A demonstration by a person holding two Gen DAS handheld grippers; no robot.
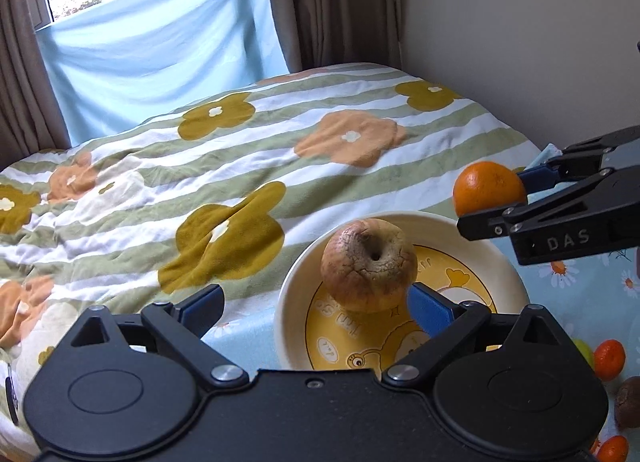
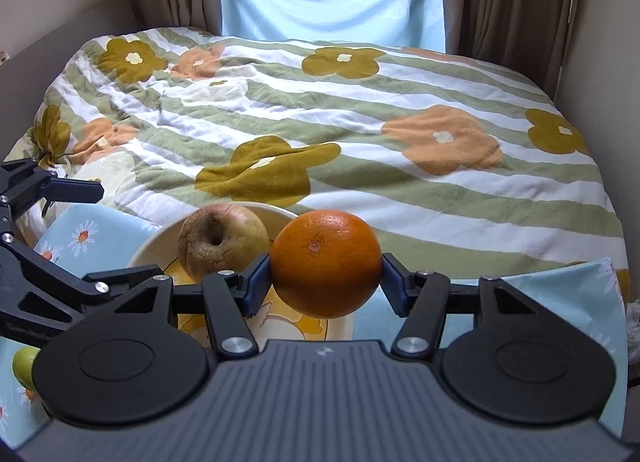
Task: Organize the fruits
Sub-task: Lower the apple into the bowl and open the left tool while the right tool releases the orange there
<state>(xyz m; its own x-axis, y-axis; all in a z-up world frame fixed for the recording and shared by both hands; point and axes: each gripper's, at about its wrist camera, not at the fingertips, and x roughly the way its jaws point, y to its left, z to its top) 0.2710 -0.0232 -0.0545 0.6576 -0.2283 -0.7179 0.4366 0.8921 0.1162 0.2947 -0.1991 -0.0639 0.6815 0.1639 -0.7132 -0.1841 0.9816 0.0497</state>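
Observation:
A wrinkled brownish apple (image 1: 368, 262) (image 2: 222, 242) sits in a cream bowl (image 1: 292, 302) (image 2: 148, 250) with a yellow cartoon print. My left gripper (image 1: 316, 306) (image 2: 106, 234) stands wide open just short of the apple. Its blue right pad is close beside the fruit, and neither pad presses on it. My right gripper (image 2: 326, 282) (image 1: 496, 198) is shut on a large orange (image 2: 326, 262) (image 1: 490, 188). It holds the orange in the air over the bowl's far right rim, beside the apple.
The bowl stands on a light blue daisy cloth (image 1: 580, 302). At the right lie small tangerines (image 1: 608, 358), a green fruit (image 1: 582, 350) (image 2: 24, 362) and a brown fruit (image 1: 628, 402). A flowered quilt (image 2: 360, 122) covers the bed behind; wall and curtains beyond.

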